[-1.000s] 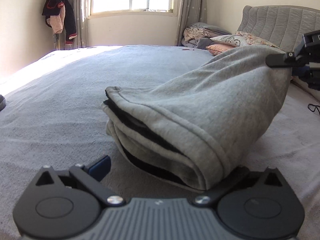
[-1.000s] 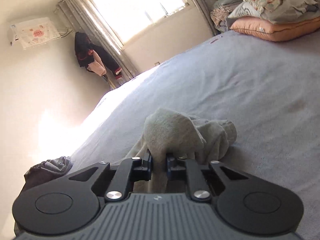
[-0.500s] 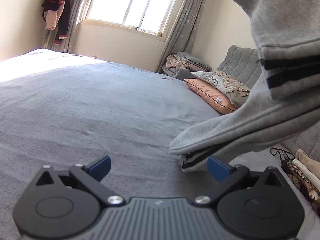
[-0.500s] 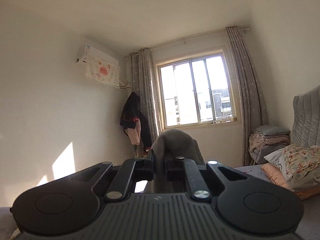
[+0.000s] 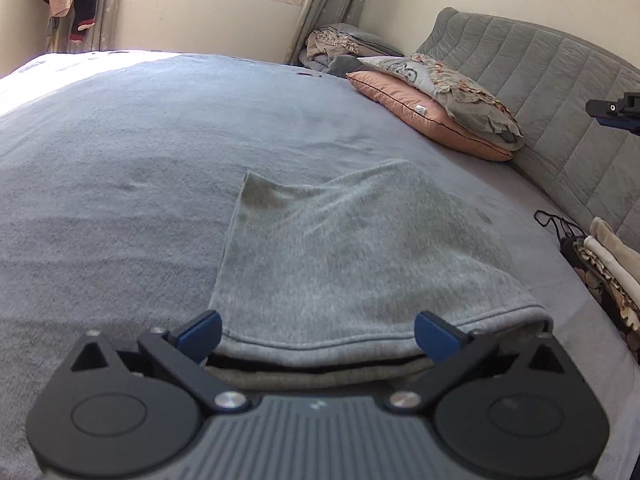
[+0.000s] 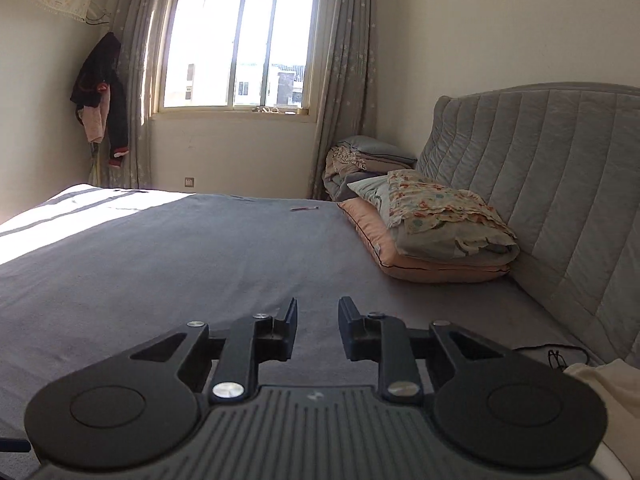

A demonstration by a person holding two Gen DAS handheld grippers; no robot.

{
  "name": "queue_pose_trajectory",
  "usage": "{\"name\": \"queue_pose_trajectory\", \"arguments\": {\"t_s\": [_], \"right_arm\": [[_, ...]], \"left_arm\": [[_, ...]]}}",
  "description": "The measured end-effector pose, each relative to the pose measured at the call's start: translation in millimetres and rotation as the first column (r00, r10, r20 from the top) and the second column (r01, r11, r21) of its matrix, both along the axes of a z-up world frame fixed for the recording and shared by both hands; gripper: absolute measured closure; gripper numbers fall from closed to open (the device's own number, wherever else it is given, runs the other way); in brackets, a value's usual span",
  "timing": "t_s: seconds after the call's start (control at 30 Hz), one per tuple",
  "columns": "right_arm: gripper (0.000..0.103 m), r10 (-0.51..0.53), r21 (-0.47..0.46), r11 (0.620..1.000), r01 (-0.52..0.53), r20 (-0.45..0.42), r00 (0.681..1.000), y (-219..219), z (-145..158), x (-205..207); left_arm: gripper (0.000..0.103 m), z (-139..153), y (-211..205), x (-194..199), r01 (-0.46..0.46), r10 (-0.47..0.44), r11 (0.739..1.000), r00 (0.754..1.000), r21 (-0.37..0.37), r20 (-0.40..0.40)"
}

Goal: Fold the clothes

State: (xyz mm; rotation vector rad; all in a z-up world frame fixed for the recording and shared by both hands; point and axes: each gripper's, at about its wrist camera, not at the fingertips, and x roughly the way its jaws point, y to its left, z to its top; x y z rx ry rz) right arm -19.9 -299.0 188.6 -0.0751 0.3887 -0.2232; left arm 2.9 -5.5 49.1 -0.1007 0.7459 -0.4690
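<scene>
The grey bed cover (image 5: 120, 152) fills most of the left wrist view, headboard (image 5: 540, 80) at upper right. The grey garment (image 5: 352, 256) lies folded flat on it, centre frame, hem nearest the camera. The left gripper (image 5: 318, 334) sits at the bottom, jaws spread wide either side of that hem, gripping nothing. In the right wrist view, the right gripper (image 6: 318, 328) is lower centre, jaws parted and empty, pillows (image 6: 432, 232) at right.
</scene>
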Motion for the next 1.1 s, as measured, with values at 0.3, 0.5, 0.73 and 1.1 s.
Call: {"name": "queue_pose_trajectory", "arguments": {"t_s": [0.3,0.5,0.73,1.1], "right_arm": [[0.056,0.539,-0.034,0.825,-0.564,-0.250,0.805,197.6,-84.4,-30.4],[0.059,0.738,-0.016,0.426,-0.905,-0.572,0.358,250.7,-91.3,-51.4],[0.096,0.599,-0.212,0.585,-0.783,-0.537,0.594,177.7,-85.7,-6.3],[0.097,0.479,-0.278,0.869,-0.409,0.266,0.837,111.4,113.6,-34.2]], "left_arm": [[0.000,-7.3,32.4,7.9,-0.145,0.142,0.989,0.986,-0.025,-0.087],[0.000,-6.8,65.4,15.2,-0.286,0.276,0.957,0.950,-0.050,-0.147],[0.000,1.8,74.1,12.7,-0.275,0.250,0.950,0.954,-0.149,-0.167],[0.000,7.0,1.5,-20.4,0.141,-0.137,0.980,0.990,-0.143,0.032]]}}
